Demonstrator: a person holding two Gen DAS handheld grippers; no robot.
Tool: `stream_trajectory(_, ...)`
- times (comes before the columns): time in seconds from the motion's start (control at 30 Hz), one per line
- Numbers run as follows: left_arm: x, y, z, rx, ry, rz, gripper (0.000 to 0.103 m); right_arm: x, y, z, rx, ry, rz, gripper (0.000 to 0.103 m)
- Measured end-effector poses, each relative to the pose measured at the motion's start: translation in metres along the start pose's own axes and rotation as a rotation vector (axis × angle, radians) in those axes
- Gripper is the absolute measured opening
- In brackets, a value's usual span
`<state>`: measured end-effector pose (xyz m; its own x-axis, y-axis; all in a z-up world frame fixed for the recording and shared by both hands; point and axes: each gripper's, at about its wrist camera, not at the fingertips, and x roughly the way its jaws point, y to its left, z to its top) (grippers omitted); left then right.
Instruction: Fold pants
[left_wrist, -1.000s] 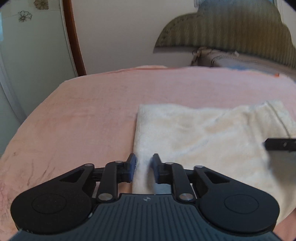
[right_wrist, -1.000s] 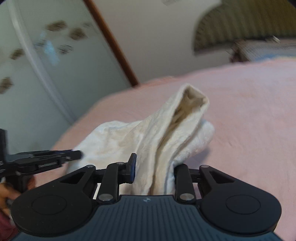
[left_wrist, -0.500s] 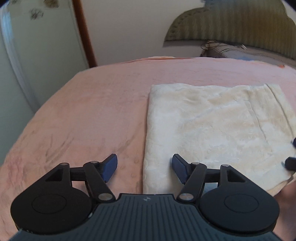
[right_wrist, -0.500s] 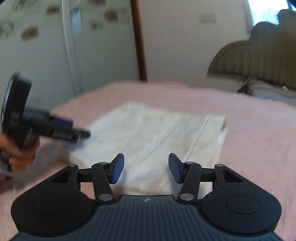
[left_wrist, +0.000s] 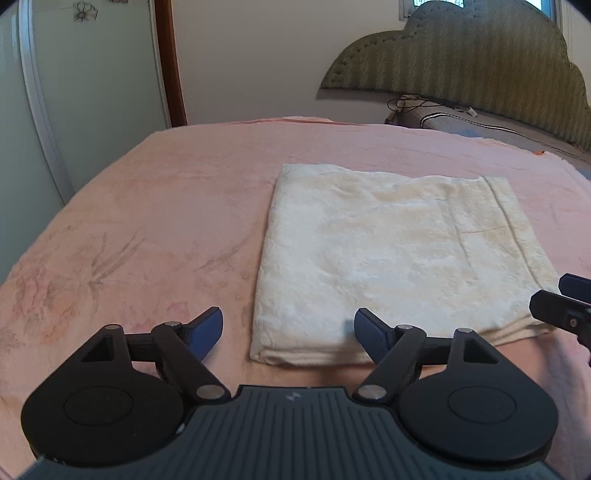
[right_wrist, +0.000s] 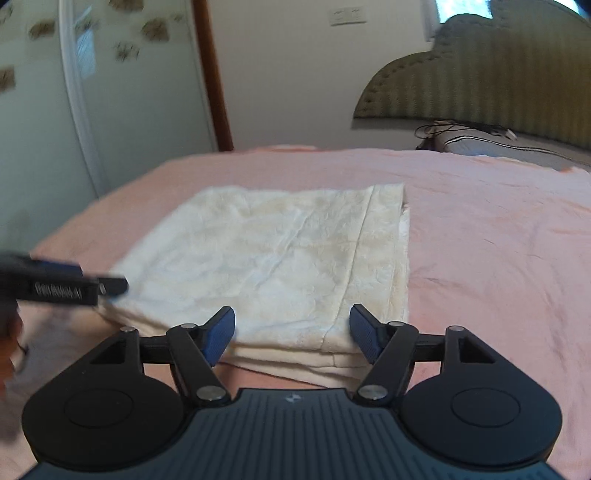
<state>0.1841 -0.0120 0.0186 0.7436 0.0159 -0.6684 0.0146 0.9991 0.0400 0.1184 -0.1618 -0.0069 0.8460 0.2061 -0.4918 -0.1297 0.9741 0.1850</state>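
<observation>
The cream pants (left_wrist: 391, 251) lie folded into a flat rectangle on the pink bed cover (left_wrist: 155, 221). They also show in the right wrist view (right_wrist: 280, 258), with the layered near edge facing me. My left gripper (left_wrist: 288, 328) is open and empty, just above the near left corner of the pants. My right gripper (right_wrist: 291, 328) is open and empty, above the near right edge. The right gripper's fingers (left_wrist: 561, 306) show at the right edge of the left wrist view. The left gripper's fingers (right_wrist: 70, 284) show blurred at the left of the right wrist view.
A green padded headboard (left_wrist: 461, 51) stands at the back right, with a grey pillow (left_wrist: 491, 129) and a cable below it. A pale flowered wardrobe door (left_wrist: 74, 96) and a wooden door frame (left_wrist: 170, 62) stand at the left. The bed's edge curves round at the left.
Both grippers have let go of the pants and opened wide. They have drawn back toward me. The raised end of the pants now lies flat on the fold.
</observation>
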Motion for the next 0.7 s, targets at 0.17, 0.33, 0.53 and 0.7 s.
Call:
stream_trajectory(0.17,-0.013,0.003,-0.012,-0.029,0.035,-0.046,0.081,-0.031,0.027,-0.013,-0.002,-0.027,0.04,0.083)
stream_trajectory(0.33,-0.027,0.004,-0.035,-0.032,0.051,-0.051,0.082,-0.058,0.053,-0.029,0.029,-0.009,0.04,0.085)
stream_trajectory(0.53,-0.034,0.009,-0.058,-0.042,0.069,-0.045,0.082,-0.077,0.054,-0.041,0.228,0.011,0.203,0.094)
stream_trajectory(0.7,-0.032,0.01,-0.071,-0.046,0.085,-0.047,0.082,-0.059,0.069,-0.05,0.057,0.012,-0.075,0.096)
